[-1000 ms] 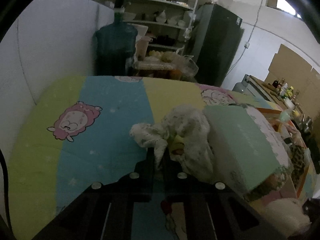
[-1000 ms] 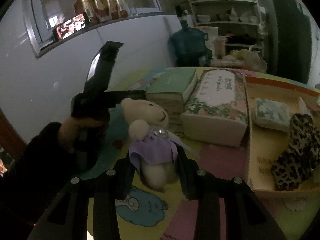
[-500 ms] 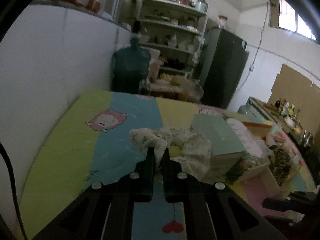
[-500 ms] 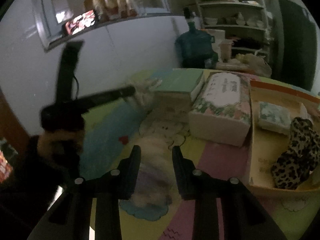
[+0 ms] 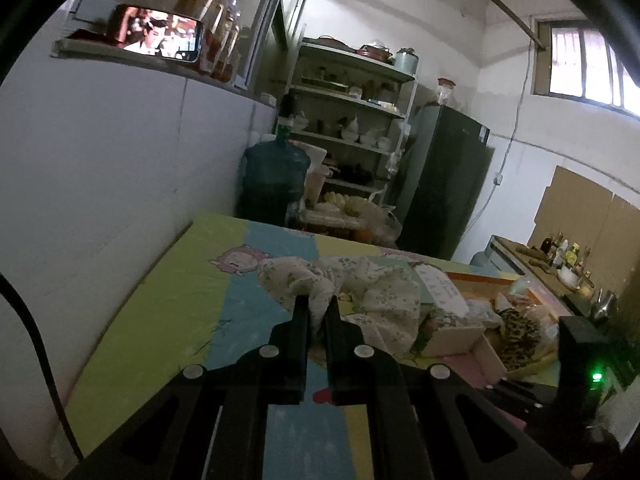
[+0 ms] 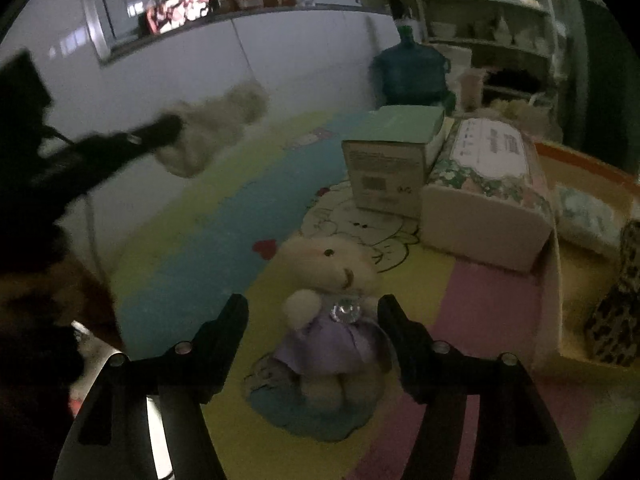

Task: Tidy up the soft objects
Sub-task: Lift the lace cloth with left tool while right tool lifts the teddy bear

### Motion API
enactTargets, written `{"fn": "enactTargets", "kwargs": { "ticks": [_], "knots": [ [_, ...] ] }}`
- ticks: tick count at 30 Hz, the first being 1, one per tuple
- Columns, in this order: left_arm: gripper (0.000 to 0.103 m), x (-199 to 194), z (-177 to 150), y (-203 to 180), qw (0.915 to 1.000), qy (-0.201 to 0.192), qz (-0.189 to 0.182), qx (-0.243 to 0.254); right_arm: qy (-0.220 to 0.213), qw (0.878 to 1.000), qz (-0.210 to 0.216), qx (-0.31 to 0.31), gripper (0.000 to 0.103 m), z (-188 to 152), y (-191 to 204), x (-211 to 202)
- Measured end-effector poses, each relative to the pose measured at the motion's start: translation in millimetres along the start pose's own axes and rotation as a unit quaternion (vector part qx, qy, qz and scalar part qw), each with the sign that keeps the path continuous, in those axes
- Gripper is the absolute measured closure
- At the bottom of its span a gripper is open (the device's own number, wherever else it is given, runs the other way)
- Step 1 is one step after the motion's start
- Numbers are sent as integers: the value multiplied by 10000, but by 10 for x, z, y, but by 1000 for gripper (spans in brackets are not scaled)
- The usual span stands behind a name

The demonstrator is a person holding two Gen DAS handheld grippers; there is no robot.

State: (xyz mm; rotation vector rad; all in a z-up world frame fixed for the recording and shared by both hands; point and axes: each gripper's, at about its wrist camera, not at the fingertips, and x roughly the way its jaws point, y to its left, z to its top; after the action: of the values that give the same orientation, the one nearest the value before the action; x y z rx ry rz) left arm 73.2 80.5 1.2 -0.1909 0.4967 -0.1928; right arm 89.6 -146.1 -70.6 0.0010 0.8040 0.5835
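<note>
My left gripper (image 5: 316, 300) is shut on a white floral cloth (image 5: 360, 284), which hangs bunched from its fingertips above the colourful play mat (image 5: 168, 300). In the right wrist view the same cloth (image 6: 212, 128) shows as a blur at the upper left, held up in the air. A cream teddy bear in a purple dress (image 6: 332, 280) sits upright on the mat. My right gripper (image 6: 312, 300) straddles the bear with its jaws opening. There is a gap on each side, so neither pad presses on the bear.
A green box (image 6: 396, 148) and a floral tissue box (image 6: 488, 184) stand side by side behind the bear. To the right, a cardboard tray (image 6: 556, 272) holds a leopard-print piece (image 6: 616, 320) and a folded cloth (image 6: 584, 212). A blue water jug (image 6: 412, 72) and shelves stand beyond the table.
The right gripper's jaws have spread and let go of the bear, which now rests on the mat. The left gripper has lifted the floral cloth up and away from the green box.
</note>
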Motion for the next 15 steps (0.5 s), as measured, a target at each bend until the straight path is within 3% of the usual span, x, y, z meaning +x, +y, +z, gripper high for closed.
{"fn": "enactTargets", "kwargs": {
  "ticks": [6,11,15],
  "knots": [
    [96,-101,-42,14,10000,-46,-27,-61,52,9994,-348,-66,34,-2,8,101],
    [96,-100,-75,-48,9999,-31,-124,-69,365,9984,-414,150,34,-11,-88,233],
    [96,-103,-94,-110,9998,-31,-185,-49,361,9979,-532,79,52,-18,-33,195]
  ]
}}
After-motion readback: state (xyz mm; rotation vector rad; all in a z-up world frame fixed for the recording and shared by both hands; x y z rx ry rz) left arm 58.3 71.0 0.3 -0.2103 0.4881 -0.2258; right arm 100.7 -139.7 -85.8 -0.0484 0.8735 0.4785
